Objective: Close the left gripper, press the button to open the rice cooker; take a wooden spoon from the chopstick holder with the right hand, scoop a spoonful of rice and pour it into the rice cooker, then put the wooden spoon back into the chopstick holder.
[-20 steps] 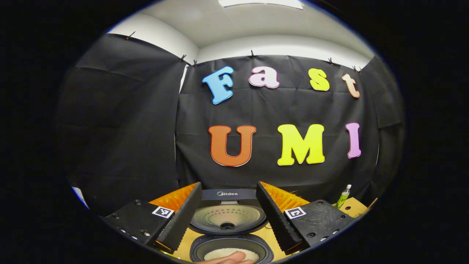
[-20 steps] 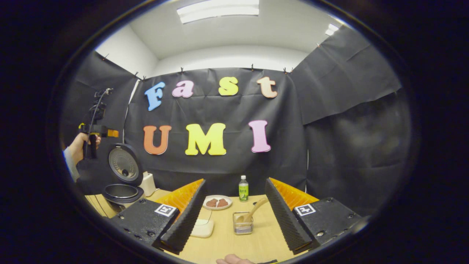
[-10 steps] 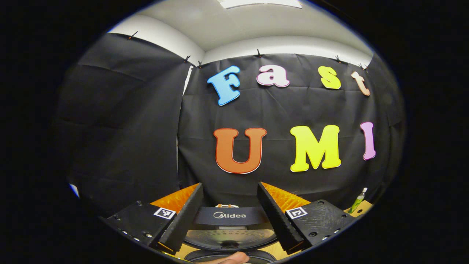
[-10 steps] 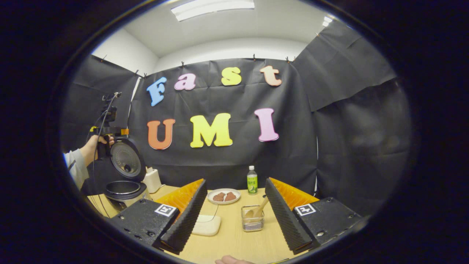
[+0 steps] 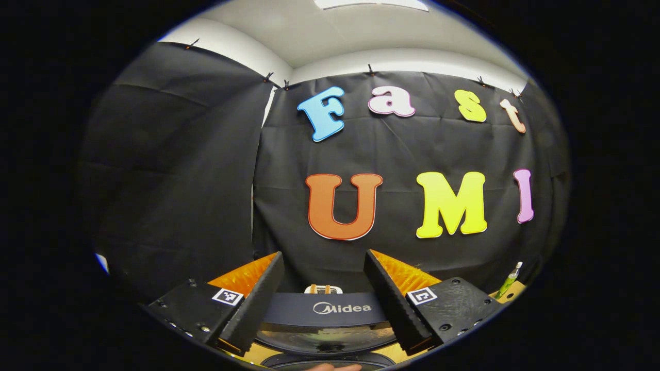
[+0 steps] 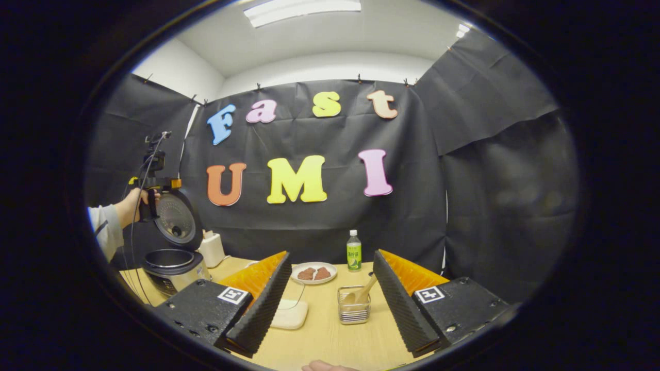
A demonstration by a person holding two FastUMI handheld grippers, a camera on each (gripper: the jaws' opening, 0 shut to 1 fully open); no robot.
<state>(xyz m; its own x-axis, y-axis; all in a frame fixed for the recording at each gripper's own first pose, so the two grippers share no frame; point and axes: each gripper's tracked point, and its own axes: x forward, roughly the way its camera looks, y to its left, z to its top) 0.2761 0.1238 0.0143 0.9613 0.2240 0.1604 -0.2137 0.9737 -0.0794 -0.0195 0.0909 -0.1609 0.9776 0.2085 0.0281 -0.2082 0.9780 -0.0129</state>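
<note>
My left gripper [image 5: 323,256] is open, and the upper edge of the rice cooker's raised lid [image 5: 324,308] lies low between its fingers. In the right gripper view the rice cooker [image 6: 174,265] stands at the table's left with its lid [image 6: 176,222] up. A hand holds the left gripper [image 6: 154,183] by the lid's top; I cannot tell whether they touch. My right gripper [image 6: 331,253] is open over the table with nothing between its fingers. Beyond it, the wooden spoon [image 6: 364,292] leans in the wire chopstick holder [image 6: 353,312].
A flat white dish [image 6: 290,314] lies left of the holder on the wooden table [image 6: 319,340]. Farther back are a plate [image 6: 313,273] with brown food and a green bottle [image 6: 353,251]. A white box [image 6: 211,248] sits behind the cooker. Black cloth walls close the booth.
The left gripper has lifted and tipped up: the pot with rice has slid out of its view and the lid's top edge now sits between its fingers. The right gripper has drifted slightly.
</note>
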